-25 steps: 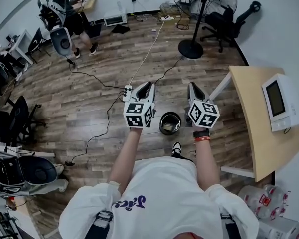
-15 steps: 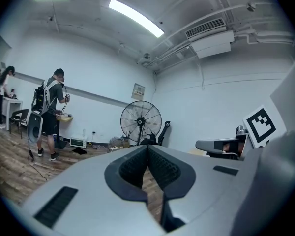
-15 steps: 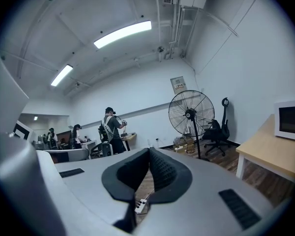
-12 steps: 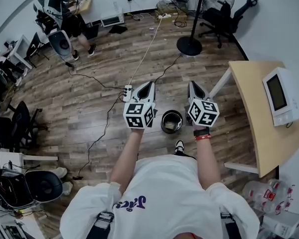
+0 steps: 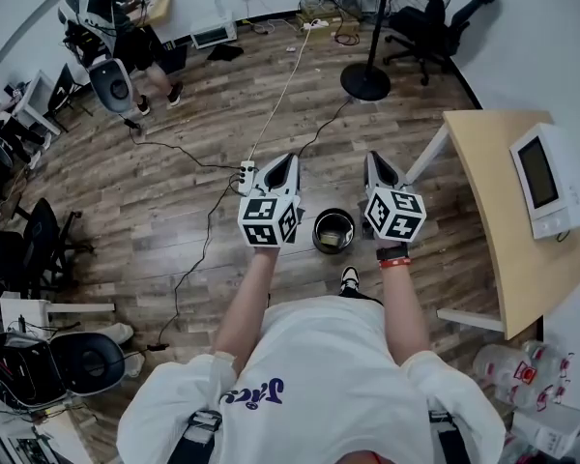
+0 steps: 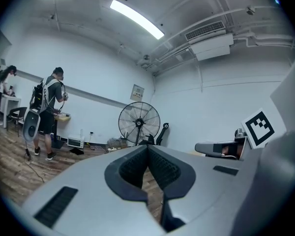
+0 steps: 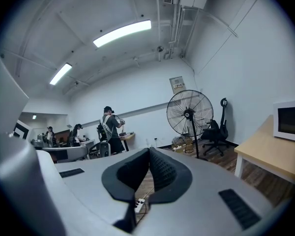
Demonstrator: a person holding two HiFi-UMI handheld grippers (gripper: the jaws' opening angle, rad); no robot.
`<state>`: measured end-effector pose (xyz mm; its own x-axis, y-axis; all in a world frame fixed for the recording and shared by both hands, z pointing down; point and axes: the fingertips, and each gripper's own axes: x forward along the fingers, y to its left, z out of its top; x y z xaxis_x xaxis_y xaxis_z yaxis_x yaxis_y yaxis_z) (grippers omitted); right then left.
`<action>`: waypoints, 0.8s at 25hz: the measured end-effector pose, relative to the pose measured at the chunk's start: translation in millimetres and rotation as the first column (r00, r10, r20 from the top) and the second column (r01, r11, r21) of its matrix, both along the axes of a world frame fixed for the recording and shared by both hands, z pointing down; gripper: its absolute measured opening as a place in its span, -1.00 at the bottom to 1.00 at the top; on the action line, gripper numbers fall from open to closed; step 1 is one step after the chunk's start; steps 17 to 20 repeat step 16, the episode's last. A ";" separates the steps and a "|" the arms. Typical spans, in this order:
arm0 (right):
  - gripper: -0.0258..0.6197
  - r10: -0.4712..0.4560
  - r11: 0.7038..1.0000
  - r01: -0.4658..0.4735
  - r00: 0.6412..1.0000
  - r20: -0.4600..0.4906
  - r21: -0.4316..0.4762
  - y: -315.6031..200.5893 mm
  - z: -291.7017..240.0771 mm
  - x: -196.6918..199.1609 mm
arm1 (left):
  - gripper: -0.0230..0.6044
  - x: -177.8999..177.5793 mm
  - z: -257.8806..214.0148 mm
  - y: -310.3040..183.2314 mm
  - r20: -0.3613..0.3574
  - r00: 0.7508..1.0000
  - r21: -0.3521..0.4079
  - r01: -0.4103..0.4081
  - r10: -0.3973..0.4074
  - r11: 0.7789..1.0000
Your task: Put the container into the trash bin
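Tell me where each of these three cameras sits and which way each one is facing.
Head view: on the person's head, looking steeply down at the floor and trash bin; shows shirt, forearms, left tongs, right tongs.
Left gripper view: rides the left tongs, looking level across the room at the fan; its shut jaws fill the foreground.
Right gripper view: rides the right tongs, facing likewise; shut jaws in front, table at right.
Shared: all three show the fan.

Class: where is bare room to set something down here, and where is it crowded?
Bare: floor between fan base and table; the table's top beside the white appliance. Crowded: cables around the power strip, chairs at left.
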<state>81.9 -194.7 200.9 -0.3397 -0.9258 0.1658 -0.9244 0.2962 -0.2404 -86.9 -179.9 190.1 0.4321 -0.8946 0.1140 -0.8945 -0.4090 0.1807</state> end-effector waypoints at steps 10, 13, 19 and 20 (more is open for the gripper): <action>-0.87 -0.040 0.998 0.040 0.999 -0.008 -0.049 -23.9 22.5 -3.9 | -0.86 -6.2 24.2 -20.5 -0.033 0.999 -0.063 0.030 -0.032 0.998; -0.87 -0.059 0.997 0.059 0.998 -0.012 -0.051 -40.9 30.1 -7.1 | -0.86 -8.4 38.9 -35.7 -0.038 0.999 -0.088 0.035 -0.039 0.996; -0.87 -0.079 0.996 0.078 0.997 -0.018 -0.050 -63.5 40.1 -14.3 | -0.86 -13.7 56.6 -57.5 -0.037 0.998 -0.113 0.039 -0.043 0.993; -0.87 -0.079 0.996 0.078 0.997 -0.018 -0.050 -63.5 40.1 -14.3 | -0.86 -13.7 56.6 -57.5 -0.037 0.998 -0.113 0.039 -0.043 0.993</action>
